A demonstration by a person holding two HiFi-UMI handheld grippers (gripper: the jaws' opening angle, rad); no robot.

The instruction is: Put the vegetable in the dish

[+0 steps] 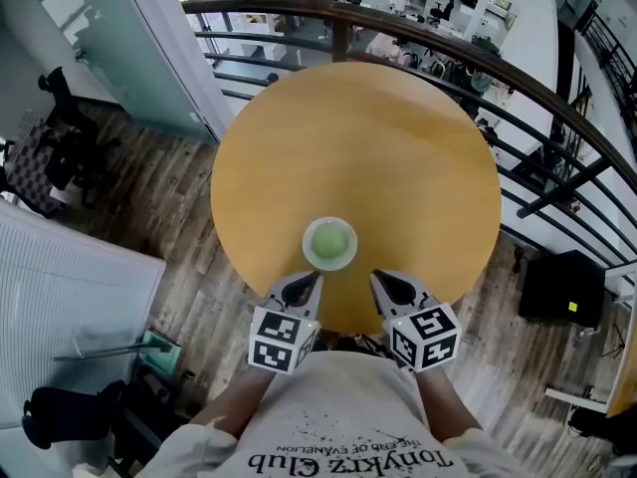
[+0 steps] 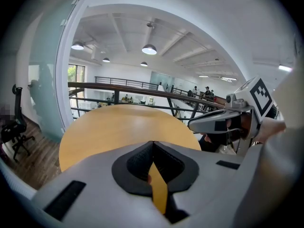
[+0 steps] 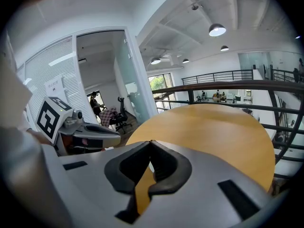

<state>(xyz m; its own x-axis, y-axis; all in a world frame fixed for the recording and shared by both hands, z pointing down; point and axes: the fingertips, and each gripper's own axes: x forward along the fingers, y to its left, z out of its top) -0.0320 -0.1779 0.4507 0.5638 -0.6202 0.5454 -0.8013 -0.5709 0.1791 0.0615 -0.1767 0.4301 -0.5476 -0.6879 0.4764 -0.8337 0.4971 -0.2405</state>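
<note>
A small white dish (image 1: 329, 244) sits on the round wooden table (image 1: 358, 147) near its front edge, with a round pale-green vegetable (image 1: 329, 239) lying in it. My left gripper (image 1: 302, 285) hovers just below and left of the dish, jaws shut with nothing between them. My right gripper (image 1: 386, 285) hovers below and right of the dish, its jaws also shut and empty. In the left gripper view my left gripper (image 2: 152, 144) shows closed tips and the other gripper off to the right. In the right gripper view my right gripper (image 3: 151, 144) is closed too. The dish is hidden in both gripper views.
A dark metal railing (image 1: 478, 58) curves round the far side of the table. A glass partition (image 1: 129, 38) and an office chair (image 1: 60, 127) stand at the left. A black box (image 1: 562, 287) rests on the wooden floor at the right.
</note>
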